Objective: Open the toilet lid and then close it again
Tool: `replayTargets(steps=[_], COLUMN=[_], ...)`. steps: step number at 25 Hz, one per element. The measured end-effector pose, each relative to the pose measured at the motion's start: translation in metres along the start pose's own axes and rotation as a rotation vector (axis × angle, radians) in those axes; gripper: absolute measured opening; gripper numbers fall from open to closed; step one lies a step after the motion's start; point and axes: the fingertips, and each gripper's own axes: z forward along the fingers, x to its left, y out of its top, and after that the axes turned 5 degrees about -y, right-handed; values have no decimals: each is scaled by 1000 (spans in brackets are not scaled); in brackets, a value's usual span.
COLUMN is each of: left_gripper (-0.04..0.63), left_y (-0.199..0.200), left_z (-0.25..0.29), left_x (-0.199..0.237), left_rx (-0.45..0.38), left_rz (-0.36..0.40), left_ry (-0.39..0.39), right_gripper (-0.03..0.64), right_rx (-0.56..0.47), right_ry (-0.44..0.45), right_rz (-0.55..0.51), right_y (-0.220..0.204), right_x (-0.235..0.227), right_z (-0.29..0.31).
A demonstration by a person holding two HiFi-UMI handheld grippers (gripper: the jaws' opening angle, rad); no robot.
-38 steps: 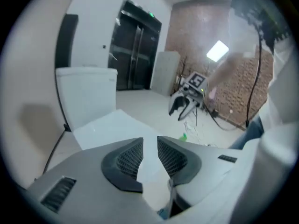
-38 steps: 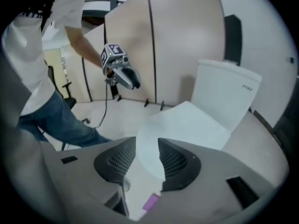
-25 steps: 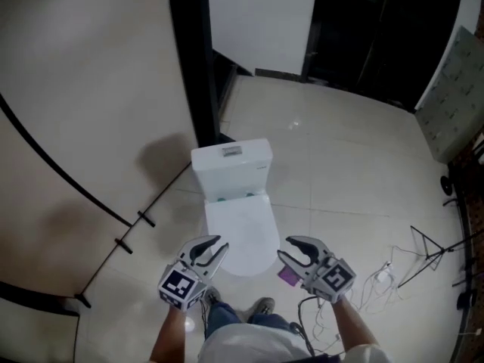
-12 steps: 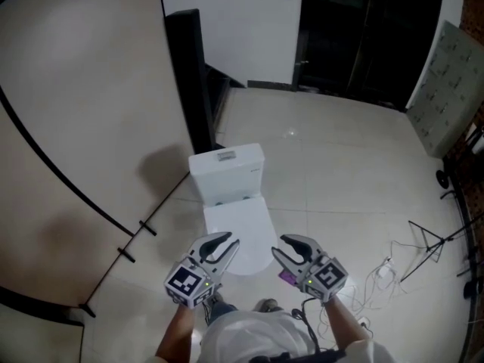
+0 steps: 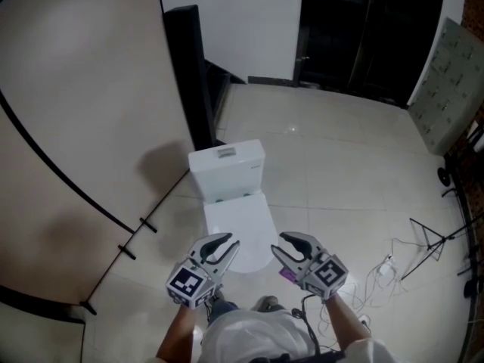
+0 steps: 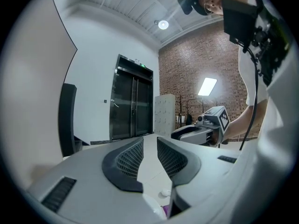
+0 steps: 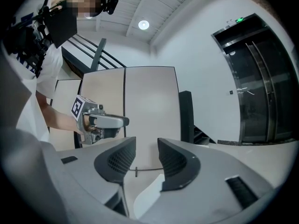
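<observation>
A white toilet stands on the pale tiled floor, its tank (image 5: 227, 169) at the far end and its lid (image 5: 240, 225) lying down shut over the bowl. My left gripper (image 5: 228, 245) hovers at the lid's near left edge, open with nothing between its jaws. At the near right edge my right gripper (image 5: 280, 245) is likewise open and empty. In the left gripper view the left gripper (image 6: 149, 143) frames only floor, with the right gripper (image 6: 202, 131) off to its right. The right gripper (image 7: 146, 146) looks over the white lid (image 7: 148, 196), and the left gripper (image 7: 106, 122) shows at left.
A tall black panel (image 5: 187, 74) rises behind the tank, beside a curved beige wall with a black rail (image 5: 113, 218). Dark lift doors (image 5: 355, 29) are at the back. A small purple thing (image 5: 288, 277) lies right of the bowl. Cables and a thin stand (image 5: 423, 249) lie at right.
The left gripper has shifted a little right and forward, closer to the lid's front edge. The head view has tipped slightly. The lid has stayed down.
</observation>
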Motion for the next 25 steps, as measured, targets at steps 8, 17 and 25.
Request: replayTargets(steps=[8, 17, 25], left_gripper=[83, 83, 83], left_y=[-4, 0, -2], left_z=[-3, -2, -1], left_x=[10, 18, 62], left_rx=[-28, -31, -10], left_rz=[5, 19, 53], left_ry=[43, 43, -4], right_gripper=[152, 152, 153], right_rx=[23, 31, 45], right_ry=[22, 27, -75], right_rz=[-12, -4, 1], right_y=[-5, -8, -6], right_x=[-1, -5, -18], right_z=[9, 18, 41])
